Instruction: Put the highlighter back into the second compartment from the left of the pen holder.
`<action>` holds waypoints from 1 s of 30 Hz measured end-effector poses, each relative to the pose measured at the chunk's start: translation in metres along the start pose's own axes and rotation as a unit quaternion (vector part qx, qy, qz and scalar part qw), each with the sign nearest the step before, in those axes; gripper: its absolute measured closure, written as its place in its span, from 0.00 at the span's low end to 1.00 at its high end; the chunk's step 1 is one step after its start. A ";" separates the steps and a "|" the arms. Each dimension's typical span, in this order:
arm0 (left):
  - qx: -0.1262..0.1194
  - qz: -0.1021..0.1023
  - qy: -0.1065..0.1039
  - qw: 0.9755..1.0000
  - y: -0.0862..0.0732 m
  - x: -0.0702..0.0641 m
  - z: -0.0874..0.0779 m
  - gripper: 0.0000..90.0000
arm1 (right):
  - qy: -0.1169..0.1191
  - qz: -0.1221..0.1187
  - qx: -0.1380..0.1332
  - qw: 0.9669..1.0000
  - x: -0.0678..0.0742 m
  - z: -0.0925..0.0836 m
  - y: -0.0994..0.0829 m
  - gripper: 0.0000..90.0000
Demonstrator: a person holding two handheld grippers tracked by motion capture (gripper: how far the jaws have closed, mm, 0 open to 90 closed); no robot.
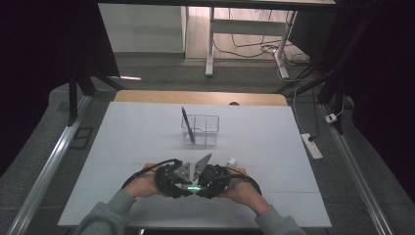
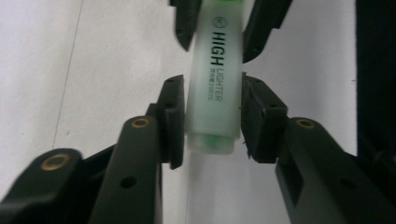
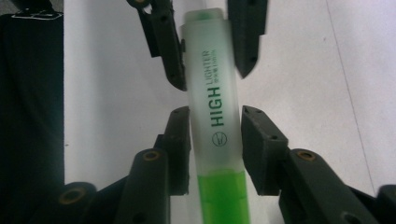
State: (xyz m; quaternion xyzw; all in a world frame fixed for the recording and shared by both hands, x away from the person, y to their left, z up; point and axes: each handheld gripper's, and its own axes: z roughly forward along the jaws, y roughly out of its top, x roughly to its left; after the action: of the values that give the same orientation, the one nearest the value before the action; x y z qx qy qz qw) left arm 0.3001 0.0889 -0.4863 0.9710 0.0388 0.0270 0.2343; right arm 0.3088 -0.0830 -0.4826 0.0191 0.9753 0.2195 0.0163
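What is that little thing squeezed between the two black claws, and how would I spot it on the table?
Look at the white table, then its near edge, where two hands bring the left gripper and right gripper together. Between their jaws lies a highlighter: frosted pale cap printed HIGH LIGHTER, bright green barrel. Unlike the dark blue pen standing in the clear holder farther back, it is stubby and green.

The table [image 1: 147, 95] has a light wooden top, and a big white sheet [image 1: 122, 147] covers most of it; only a strip of wood shows at the far edge. On the sheet, near the middle, stands a clear plastic organizer [image 1: 201, 128] with a dark blue pen [image 1: 187, 123] leaning inside. Closer to the person, a small white and green cap [image 1: 231, 160] lies on the sheet.
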 end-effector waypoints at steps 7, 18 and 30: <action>-0.054 -0.051 -0.003 0.997 -0.004 -0.001 -0.003 0.72 | -0.005 0.018 -0.023 1.000 -0.004 -0.008 -0.003 0.65; -0.094 -0.103 0.034 0.990 -0.020 0.006 -0.015 0.72 | -0.038 0.101 -0.128 0.986 -0.021 -0.034 -0.017 0.49; -0.135 -0.141 0.076 0.978 -0.033 0.008 -0.024 0.72 | -0.084 0.162 -0.175 0.968 -0.031 -0.046 -0.031 0.44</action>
State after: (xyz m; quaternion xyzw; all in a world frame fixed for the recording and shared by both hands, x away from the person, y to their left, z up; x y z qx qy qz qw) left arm 0.3040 0.1295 -0.4794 0.9104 0.1892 0.0727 0.3608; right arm 0.3367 -0.1322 -0.4539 0.1920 0.9008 0.3841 0.0651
